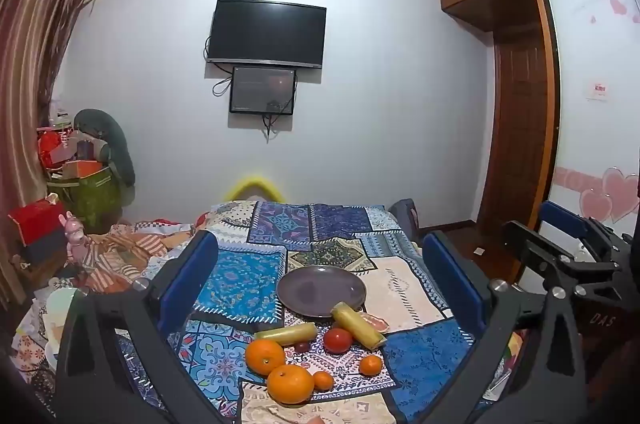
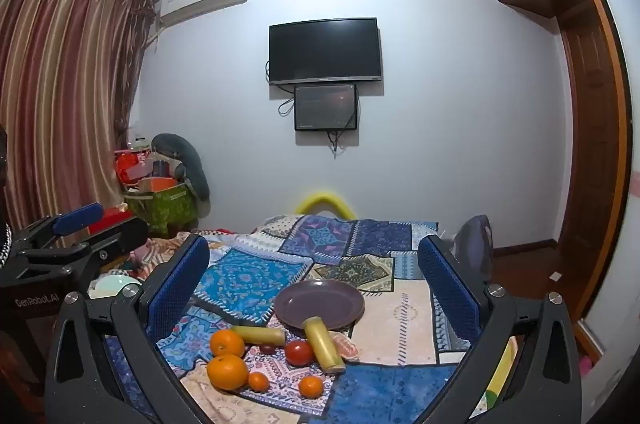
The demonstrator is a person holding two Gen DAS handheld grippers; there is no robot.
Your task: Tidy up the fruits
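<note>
Left gripper (image 1: pixel 320 260): fingers spread wide, grasping nothing.
Right gripper (image 2: pixel 314 264): fingers spread wide, grasping nothing.
Fruits: two large oranges (image 1: pixel 290 384), two small oranges (image 1: pixel 371 365), tomato (image 1: pixel 338 340), two yellow stalk pieces (image 1: pixel 357 325), clustered on patchwork cloth (image 1: pixel 240 280).
Plate (image 1: pixel 321 291): just behind the cluster.

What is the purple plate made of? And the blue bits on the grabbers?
The purple plate looks like glazed ceramic or hard plastic: smooth, with a soft shine on its rim; the pictures cannot settle which. The blue pads on the right gripper look like textured rubber or plastic: matte, with a fine grid pattern.
</note>
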